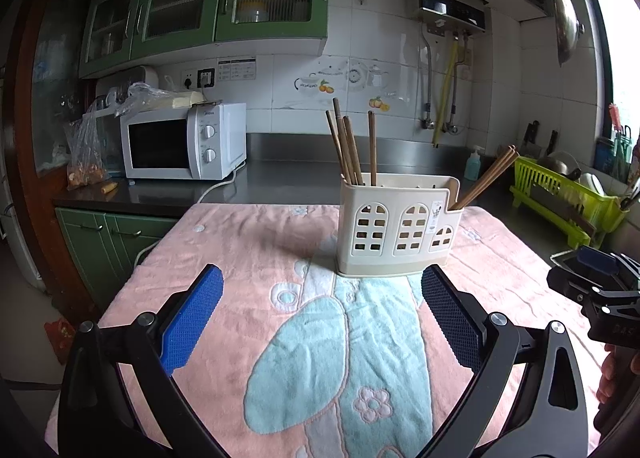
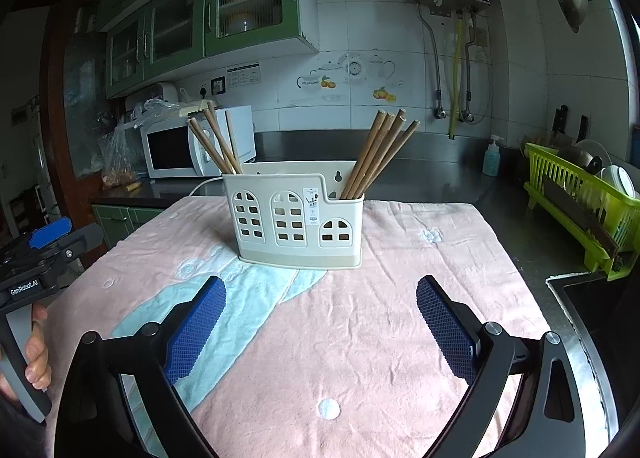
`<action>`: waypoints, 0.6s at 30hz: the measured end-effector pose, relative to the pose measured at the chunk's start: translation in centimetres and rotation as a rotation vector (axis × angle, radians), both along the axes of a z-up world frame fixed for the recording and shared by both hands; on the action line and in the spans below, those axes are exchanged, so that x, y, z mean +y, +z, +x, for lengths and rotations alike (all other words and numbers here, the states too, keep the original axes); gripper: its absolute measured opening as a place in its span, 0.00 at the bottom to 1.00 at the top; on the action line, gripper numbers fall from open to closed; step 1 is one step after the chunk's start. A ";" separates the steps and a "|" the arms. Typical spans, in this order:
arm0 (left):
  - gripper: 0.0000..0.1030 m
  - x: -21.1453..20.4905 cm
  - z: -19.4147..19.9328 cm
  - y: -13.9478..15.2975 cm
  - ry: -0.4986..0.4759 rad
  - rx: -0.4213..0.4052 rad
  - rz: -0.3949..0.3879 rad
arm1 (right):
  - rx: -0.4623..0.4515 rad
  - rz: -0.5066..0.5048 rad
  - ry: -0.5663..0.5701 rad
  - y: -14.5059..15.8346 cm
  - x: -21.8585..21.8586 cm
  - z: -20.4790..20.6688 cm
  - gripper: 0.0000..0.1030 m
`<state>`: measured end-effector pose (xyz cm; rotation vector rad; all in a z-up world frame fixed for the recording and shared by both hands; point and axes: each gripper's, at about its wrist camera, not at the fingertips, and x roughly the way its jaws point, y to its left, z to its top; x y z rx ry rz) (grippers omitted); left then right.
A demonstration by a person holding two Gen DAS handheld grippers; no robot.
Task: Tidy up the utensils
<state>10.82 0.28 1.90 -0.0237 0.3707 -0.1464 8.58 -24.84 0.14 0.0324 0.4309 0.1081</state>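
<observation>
Cream plastic utensil holder (image 2: 298, 214) stands upright on the pink towel (image 2: 400, 318), ahead of both tongs and clear of them. It holds two bunches of wooden chopsticks: four in the tall left section (image 2: 216, 146), about five in the low right section (image 2: 384, 150). Left tongs (image 1: 320, 314) and right tongs (image 2: 320, 322) both spread wide, nothing between the pads.
</observation>
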 end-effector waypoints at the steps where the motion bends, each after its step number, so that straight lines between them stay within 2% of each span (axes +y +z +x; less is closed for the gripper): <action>1: 0.95 0.0 0.1 -0.1 0.004 -0.003 0.003 | 0.001 0.005 0.000 -0.1 -0.1 0.1 0.90; 18: 0.95 -0.6 0.8 -1.2 0.002 0.015 0.031 | 0.017 0.001 -0.011 -1.5 -0.6 0.9 0.90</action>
